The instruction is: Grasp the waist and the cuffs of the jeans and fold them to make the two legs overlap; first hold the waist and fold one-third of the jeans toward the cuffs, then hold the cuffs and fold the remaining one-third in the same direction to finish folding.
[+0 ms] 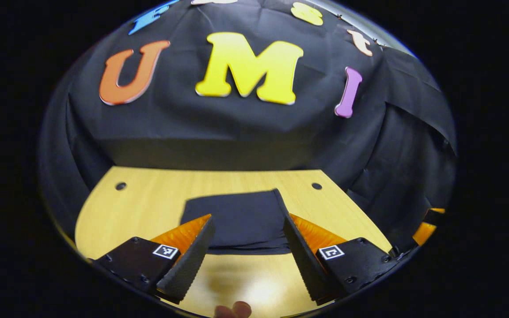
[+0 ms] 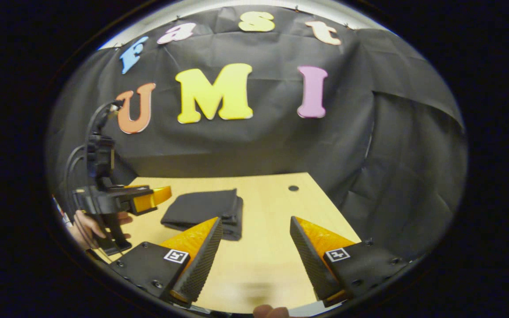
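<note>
Plainly, both grippers stand wide open and hold nothing. In the left gripper view, the left gripper (image 1: 245,247) has its two fingers spread far apart above the wooden table (image 1: 148,203), with bare air between them; the pads touch neither the cloth nor the tabletop as far as can be told. Between and beyond the fingers lie the dark jeans (image 1: 237,218), folded into a compact rectangular bundle that rests flat on the table, roughly midway between its left and right edges and closer to the far edge than to the near one. The right finger's tip overlaps the bundle's right edge in the picture, but whether it touches it cannot be told. Two small round holes (image 1: 120,186) sit near the far corners of the tabletop. A fingertip or two of the person (image 1: 233,310) shows at the bottom rim.

In the right gripper view, the right gripper (image 2: 254,247) is likewise spread wide, empty, over the bare near part of the table. The folded jeans lie ahead and to the left of it, with stacked layers visible at the bundle's right end. Farther left, over the table's left edge, the left gripper appears, held by a hand (image 2: 87,226), apart from the jeans.
</note>
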`<state>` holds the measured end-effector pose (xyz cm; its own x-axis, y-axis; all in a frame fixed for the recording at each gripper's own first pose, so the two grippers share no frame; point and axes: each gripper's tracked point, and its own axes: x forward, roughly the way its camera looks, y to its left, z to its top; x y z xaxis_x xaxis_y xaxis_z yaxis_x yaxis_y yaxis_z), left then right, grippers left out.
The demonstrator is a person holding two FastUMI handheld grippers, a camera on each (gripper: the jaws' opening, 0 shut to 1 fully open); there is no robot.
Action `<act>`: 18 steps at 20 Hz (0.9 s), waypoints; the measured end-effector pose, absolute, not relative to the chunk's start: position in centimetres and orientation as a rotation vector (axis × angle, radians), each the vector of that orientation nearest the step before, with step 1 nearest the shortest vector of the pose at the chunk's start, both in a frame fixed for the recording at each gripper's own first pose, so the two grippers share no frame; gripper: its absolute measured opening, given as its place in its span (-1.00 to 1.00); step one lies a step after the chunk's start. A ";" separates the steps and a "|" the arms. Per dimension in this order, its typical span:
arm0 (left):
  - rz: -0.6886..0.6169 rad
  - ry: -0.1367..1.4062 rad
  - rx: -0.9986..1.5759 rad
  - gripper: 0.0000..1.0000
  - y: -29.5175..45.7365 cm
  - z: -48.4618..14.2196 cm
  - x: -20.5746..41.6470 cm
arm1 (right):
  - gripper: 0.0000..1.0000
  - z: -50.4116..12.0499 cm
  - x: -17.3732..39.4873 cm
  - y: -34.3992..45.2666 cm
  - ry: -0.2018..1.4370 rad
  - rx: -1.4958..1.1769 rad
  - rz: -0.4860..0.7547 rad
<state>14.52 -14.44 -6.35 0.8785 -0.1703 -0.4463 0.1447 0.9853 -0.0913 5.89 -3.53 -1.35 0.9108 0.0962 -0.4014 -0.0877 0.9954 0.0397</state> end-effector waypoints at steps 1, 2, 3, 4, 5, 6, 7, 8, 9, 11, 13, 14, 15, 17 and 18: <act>-0.148 0.415 -0.050 0.97 -13.4 -3.4 14.1 | 0.84 -0.1 6.5 -2.0 0.381 0.024 0.118; -0.132 0.359 -0.046 0.97 -12.3 -0.8 13.7 | 0.86 1.5 6.9 -0.4 0.342 0.033 0.139; -0.114 0.305 -0.038 0.97 -11.5 1.3 12.7 | 0.84 3.0 7.4 0.9 0.297 0.044 0.155; -0.092 0.255 -0.027 0.96 -10.3 3.6 12.0 | 0.92 4.7 7.8 1.9 0.248 0.053 0.163; -0.068 0.214 -0.019 0.97 -9.3 5.2 11.4 | 0.84 6.0 7.9 2.9 0.200 0.058 0.171; -0.051 0.183 -0.019 0.96 -8.4 6.8 10.6 | 0.84 7.4 7.9 3.6 0.153 0.061 0.171; -0.037 0.147 -0.029 0.96 -7.8 8.3 9.7 | 0.84 8.6 7.6 4.1 0.111 0.059 0.174; -0.026 0.117 -0.038 1.00 -7.2 9.6 9.0 | 0.84 9.4 7.2 4.7 0.081 0.053 0.178; -0.013 0.091 -0.044 0.88 -6.3 10.6 8.4 | 0.84 9.8 6.8 5.4 0.065 0.041 0.186; -0.002 0.049 -0.051 0.96 -6.0 12.1 6.9 | 0.85 10.6 6.2 6.4 0.034 0.008 0.210; -0.007 0.008 -0.057 0.96 -6.0 12.8 6.4 | 0.86 11.3 5.2 6.8 -0.019 -0.014 0.208; -0.005 -0.006 -0.050 1.00 -5.8 13.0 6.3 | 0.86 11.6 4.6 6.9 -0.043 -0.021 0.201; -0.001 -0.017 -0.043 0.96 -5.9 12.9 6.5 | 0.86 11.8 4.3 7.0 -0.064 -0.024 0.190; 0.006 -0.017 -0.034 1.00 -6.0 12.7 6.6 | 0.92 11.9 3.8 7.2 -0.072 -0.028 0.183; 0.005 -0.011 -0.037 0.96 -6.1 12.6 6.6 | 0.91 11.6 4.3 7.3 -0.066 -0.028 0.190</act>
<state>6.60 -6.10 12.61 0.9999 0.0050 0.0106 -0.0046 0.9993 -0.0370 4.30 7.30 11.64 0.9798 0.1899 0.0630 -0.1880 0.9816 -0.0341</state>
